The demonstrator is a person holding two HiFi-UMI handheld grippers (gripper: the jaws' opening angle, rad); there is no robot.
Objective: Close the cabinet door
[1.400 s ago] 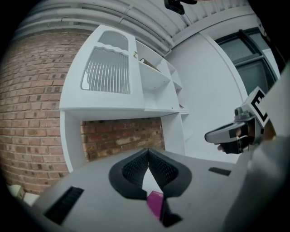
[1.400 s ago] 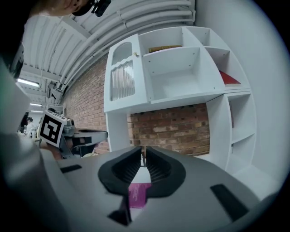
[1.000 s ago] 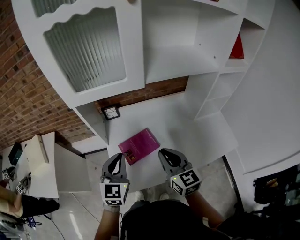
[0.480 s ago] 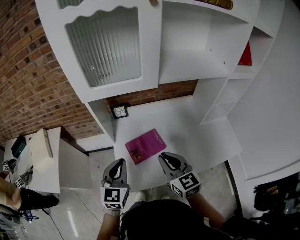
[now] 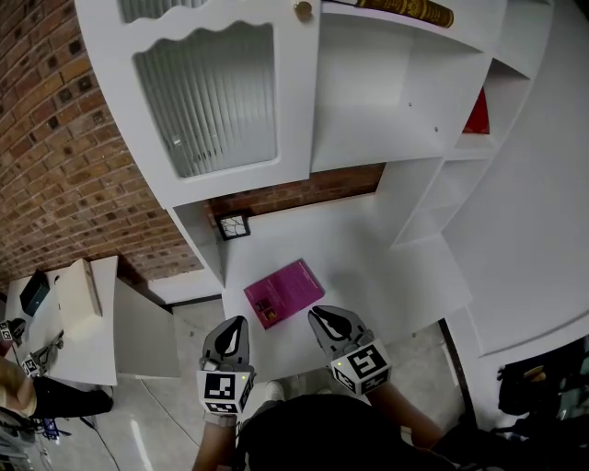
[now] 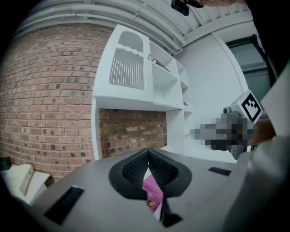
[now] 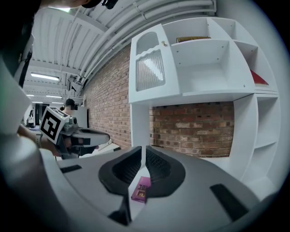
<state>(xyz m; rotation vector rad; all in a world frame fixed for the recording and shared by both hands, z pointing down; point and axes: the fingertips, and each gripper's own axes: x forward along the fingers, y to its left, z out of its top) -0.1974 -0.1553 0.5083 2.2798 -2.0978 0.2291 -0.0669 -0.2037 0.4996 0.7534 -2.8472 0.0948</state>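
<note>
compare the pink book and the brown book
The pink book lies on the desk, while the brown book sits up on the top shelf. The pink book shows its whole cover, the brown book only its spine with gold print. Both lie flat.

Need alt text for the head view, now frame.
The left gripper and right gripper hover at a white desk's near edge, a magenta book ahead of them. Above: a white cabinet with a ribbed-glass door beside open shelves.
</note>
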